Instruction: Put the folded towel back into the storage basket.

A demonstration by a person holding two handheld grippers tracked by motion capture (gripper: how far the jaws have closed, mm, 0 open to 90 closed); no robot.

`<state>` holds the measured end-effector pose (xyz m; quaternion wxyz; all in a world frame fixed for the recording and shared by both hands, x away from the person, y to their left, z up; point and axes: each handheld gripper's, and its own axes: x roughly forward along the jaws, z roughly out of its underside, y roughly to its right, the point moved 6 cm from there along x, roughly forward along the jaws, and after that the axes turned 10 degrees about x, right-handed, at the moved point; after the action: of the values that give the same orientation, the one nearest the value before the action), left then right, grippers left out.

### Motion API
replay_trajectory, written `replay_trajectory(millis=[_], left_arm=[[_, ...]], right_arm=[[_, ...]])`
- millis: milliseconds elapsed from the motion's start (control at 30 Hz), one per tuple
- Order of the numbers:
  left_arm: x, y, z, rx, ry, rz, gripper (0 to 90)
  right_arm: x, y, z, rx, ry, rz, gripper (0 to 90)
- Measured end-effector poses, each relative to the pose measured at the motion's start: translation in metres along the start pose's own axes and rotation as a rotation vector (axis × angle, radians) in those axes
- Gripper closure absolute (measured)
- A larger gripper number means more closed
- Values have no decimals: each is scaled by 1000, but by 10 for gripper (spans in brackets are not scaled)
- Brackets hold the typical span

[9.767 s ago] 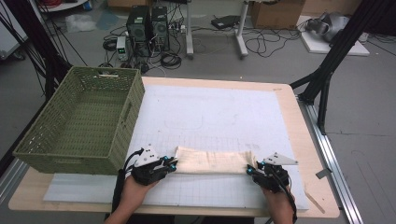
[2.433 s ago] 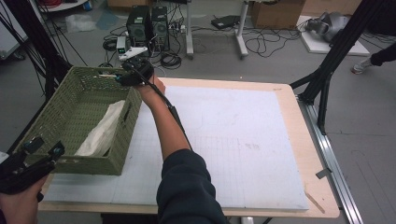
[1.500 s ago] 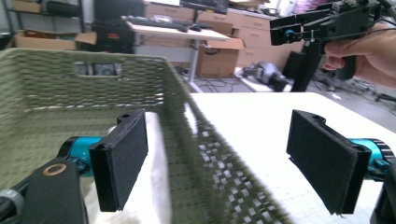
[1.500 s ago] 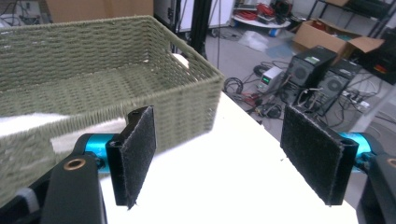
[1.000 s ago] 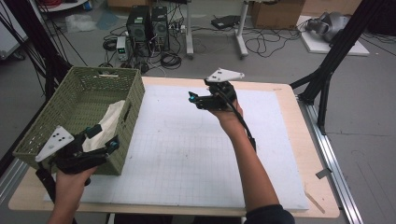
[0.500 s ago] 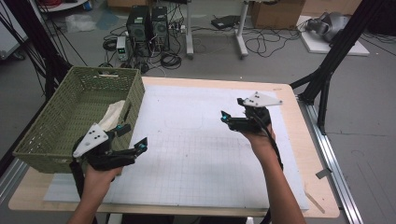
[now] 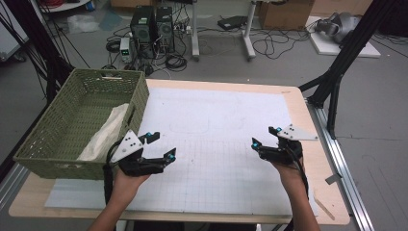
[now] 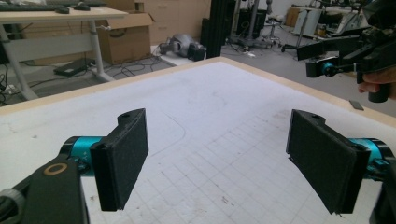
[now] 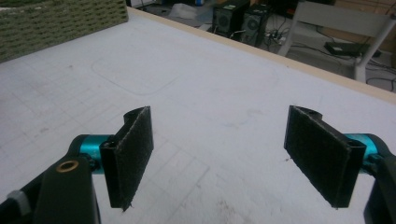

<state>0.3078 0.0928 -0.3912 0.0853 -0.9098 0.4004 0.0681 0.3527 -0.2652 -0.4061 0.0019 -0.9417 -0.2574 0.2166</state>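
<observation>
Fingers [image 8: 123, 158] of the left gripper [image 7: 161, 147] spread wide, empty; right gripper [image 7: 265, 136] likewise, lower right of frame. Cloth [image 7: 107, 134] lies in green basket [image 7: 62, 161], left side. Judged finished: best to settle both grippers low over white mat [image 7: 221, 120], well apart.

No readable text anywhere

We find no word, label, brand, number or sign that we can read: the white mat [image 7: 216, 125] carries only a faint printed grid and a rounded outline, without figures, and the green basket [image 7: 57, 159], the grey plates on the two grippers and the computer towers [image 7: 151, 21] on the floor show no lettering at this size.
</observation>
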Motion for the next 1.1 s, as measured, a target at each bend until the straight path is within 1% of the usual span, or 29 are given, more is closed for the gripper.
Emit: replay_trajectory(millis=[67, 133, 367, 467, 533, 600, 667, 733, 900, 1000, 1100], left_arm=[[4, 3, 4, 4, -6, 7, 213], [7, 6, 8, 7, -13, 11, 213], [16, 11, 22, 12, -43, 21, 212], [17, 12, 25, 14, -43, 21, 212], [17, 13, 27, 17, -41, 20, 210], [17, 13, 29, 21, -42, 18, 208], [17, 13, 31, 26, -42, 14, 203], [16, 11, 32, 20, -44, 9, 196], [15, 9, 34, 9, -42, 3, 195], [14, 10, 35, 19, -48, 3, 196], [13, 10, 37, 19, -55, 2, 196]], right_arm=[[-5, 3, 7, 6, 1, 12, 228], [-9, 5, 12, 2, 3, 27, 228], [-22, 9, 26, 0, 26, 78, 228], [-25, 10, 33, 3, 30, 83, 227], [-27, 10, 37, 13, 33, 84, 226], [-28, 11, 41, 5, 35, 93, 226], [-29, 11, 42, 4, 34, 99, 226], [-32, 12, 43, -3, 36, 107, 224], [-38, 12, 44, 2, 42, 117, 221], [-38, 12, 43, 1, 45, 120, 220], [-37, 10, 42, -3, 45, 120, 220]])
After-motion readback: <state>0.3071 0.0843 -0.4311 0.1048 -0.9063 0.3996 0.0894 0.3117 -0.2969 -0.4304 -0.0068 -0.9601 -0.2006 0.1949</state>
